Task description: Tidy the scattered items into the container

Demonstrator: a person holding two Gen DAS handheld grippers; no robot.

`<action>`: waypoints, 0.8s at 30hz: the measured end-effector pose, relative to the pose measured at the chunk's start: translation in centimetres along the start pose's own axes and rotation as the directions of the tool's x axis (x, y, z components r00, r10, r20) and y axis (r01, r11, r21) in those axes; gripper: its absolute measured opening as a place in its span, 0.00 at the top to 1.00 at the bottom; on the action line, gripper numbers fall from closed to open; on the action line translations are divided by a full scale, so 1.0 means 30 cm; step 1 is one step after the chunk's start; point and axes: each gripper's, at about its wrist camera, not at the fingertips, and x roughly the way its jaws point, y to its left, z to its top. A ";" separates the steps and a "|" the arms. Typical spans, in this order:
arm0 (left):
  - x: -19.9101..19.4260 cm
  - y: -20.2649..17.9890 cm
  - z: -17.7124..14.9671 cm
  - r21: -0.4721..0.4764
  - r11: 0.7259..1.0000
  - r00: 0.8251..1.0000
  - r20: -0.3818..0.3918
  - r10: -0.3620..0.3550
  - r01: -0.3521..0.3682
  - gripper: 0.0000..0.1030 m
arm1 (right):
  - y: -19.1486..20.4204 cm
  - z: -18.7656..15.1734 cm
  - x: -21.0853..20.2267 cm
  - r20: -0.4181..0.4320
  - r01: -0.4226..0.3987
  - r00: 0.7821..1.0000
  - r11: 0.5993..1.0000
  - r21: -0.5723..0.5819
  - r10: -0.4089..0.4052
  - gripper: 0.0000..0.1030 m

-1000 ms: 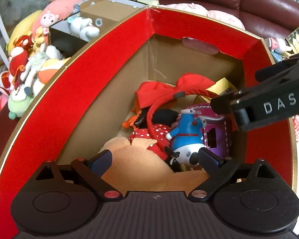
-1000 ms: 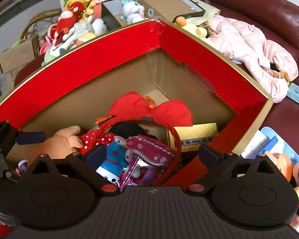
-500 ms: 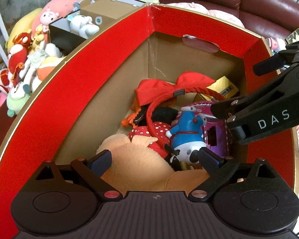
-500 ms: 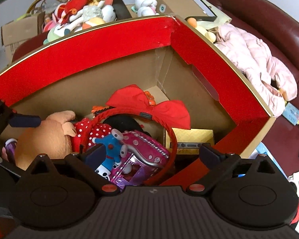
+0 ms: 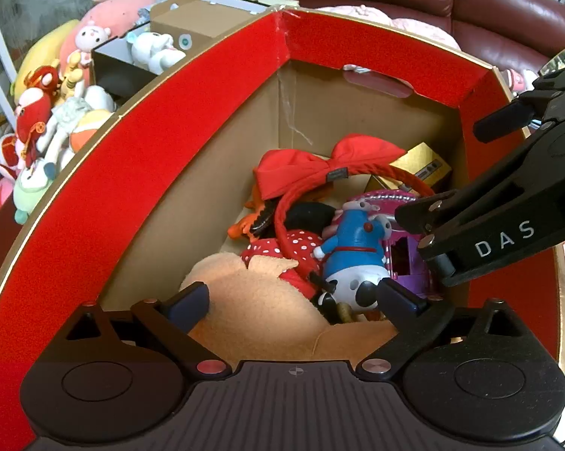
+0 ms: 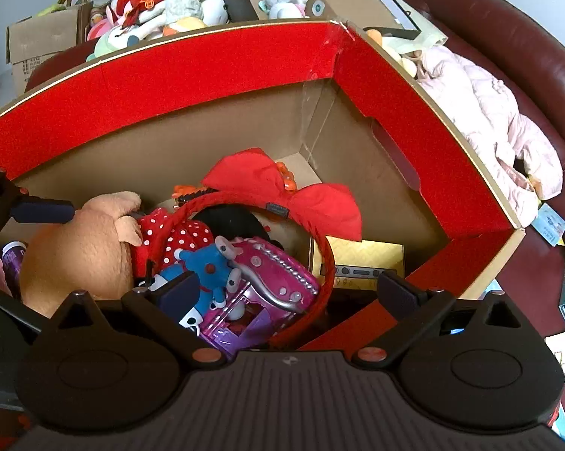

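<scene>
We hover over the red box (image 5: pixel 192 143), toys piled inside: tan plush (image 5: pixel 260 308) near left, headband (image 6: pixel 282 191) centre, blue figure (image 5: pixel 352 251) beside it. Left gripper (image 5: pixel 293 297) and right gripper (image 6: pixel 301 289) both gape, empty. Dipping lower could snag the headband and drag it out.

I am looking into the red-rimmed cardboard box (image 6: pixel 222 64) — it is carrying everything here. Lying inside: a tan plush (image 6: pixel 75 251), a red bow headband (image 6: pixel 282 195), a polka-dot doll (image 5: pixel 290 244), a blue figure (image 5: pixel 354 248), a pink-purple toy (image 6: pixel 271 282) and a gold box (image 6: pixel 365 259) — all crowding together.
</scene>
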 end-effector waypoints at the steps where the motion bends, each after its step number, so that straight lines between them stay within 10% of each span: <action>1: 0.001 0.000 0.000 0.001 1.000 1.000 0.001 0.001 -0.001 0.02 | 0.002 -0.002 0.003 -0.002 0.000 1.000 1.000 -0.002 0.000 0.03; 24: 0.009 -0.006 -0.012 -0.003 1.000 1.000 0.020 0.007 -0.007 0.00 | 0.023 -0.011 0.035 -0.027 0.012 1.000 0.999 -0.037 -0.013 0.02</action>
